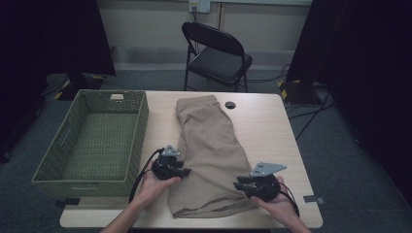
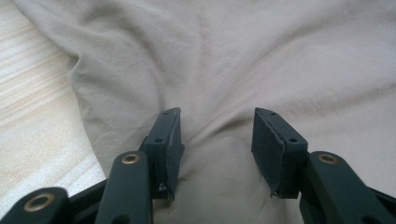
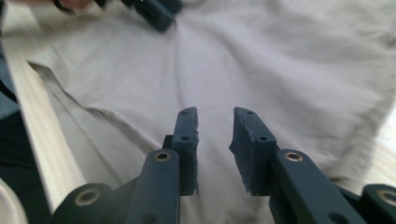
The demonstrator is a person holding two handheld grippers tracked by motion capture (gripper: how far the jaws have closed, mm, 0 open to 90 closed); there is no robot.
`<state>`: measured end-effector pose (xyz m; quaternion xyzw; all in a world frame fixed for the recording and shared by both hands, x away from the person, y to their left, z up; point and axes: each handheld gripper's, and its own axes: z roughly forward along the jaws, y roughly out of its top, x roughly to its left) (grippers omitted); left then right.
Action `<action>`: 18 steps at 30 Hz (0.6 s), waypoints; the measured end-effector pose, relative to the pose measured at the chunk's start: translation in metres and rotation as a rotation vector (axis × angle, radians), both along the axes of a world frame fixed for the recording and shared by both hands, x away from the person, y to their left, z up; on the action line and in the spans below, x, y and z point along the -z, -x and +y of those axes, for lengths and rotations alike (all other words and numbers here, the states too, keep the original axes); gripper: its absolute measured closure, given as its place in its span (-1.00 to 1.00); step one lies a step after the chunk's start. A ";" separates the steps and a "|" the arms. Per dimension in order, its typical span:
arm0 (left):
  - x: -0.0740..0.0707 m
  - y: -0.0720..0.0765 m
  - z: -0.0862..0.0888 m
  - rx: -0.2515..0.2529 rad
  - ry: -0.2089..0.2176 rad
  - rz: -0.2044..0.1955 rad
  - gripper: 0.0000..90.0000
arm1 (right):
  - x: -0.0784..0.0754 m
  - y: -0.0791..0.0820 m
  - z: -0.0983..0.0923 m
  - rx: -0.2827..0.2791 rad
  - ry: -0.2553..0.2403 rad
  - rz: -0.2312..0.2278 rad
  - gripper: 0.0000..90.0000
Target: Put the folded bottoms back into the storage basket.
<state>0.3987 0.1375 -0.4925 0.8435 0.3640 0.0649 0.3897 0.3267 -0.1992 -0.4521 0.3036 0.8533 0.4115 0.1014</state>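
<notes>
1. Grippers at near table edge: left gripper [image 1: 171, 166] over left side of tan shorts [image 1: 209, 150], jaws part open, cloth between pads but unpinched; right gripper [image 1: 257, 183] by right hem, jaws narrow gap, nothing held.
2. Shorts lying lengthwise mid table [image 1: 262, 126], apparently folded in half.
3. Green wicker basket [image 1: 92, 141] at left, holding nothing; transfer judged pending.

The high view looks forward and down from above my side. My two gripper views sit close over the same tan shorts [image 1: 211, 145], facing along my jaws.
</notes>
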 end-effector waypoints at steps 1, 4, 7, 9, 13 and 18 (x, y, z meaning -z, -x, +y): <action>0.000 0.000 0.000 0.001 0.000 0.001 0.17 | 0.005 -0.003 0.003 -0.002 0.024 0.006 0.58; 0.000 0.000 0.001 0.000 0.004 0.007 0.14 | 0.021 -0.007 0.005 -0.013 0.080 0.050 0.52; 0.000 0.000 0.001 0.000 0.006 0.012 0.11 | 0.029 -0.001 0.005 -0.057 0.115 0.075 0.44; -0.001 0.000 0.001 -0.002 0.002 0.013 0.09 | 0.031 0.005 0.004 -0.087 0.122 0.092 0.41; -0.001 0.001 0.002 0.000 0.001 0.020 0.05 | 0.034 0.016 0.001 -0.114 0.141 0.097 0.37; -0.003 0.003 0.002 0.013 0.011 0.034 -0.08 | 0.035 0.014 -0.007 -0.092 0.131 0.116 0.17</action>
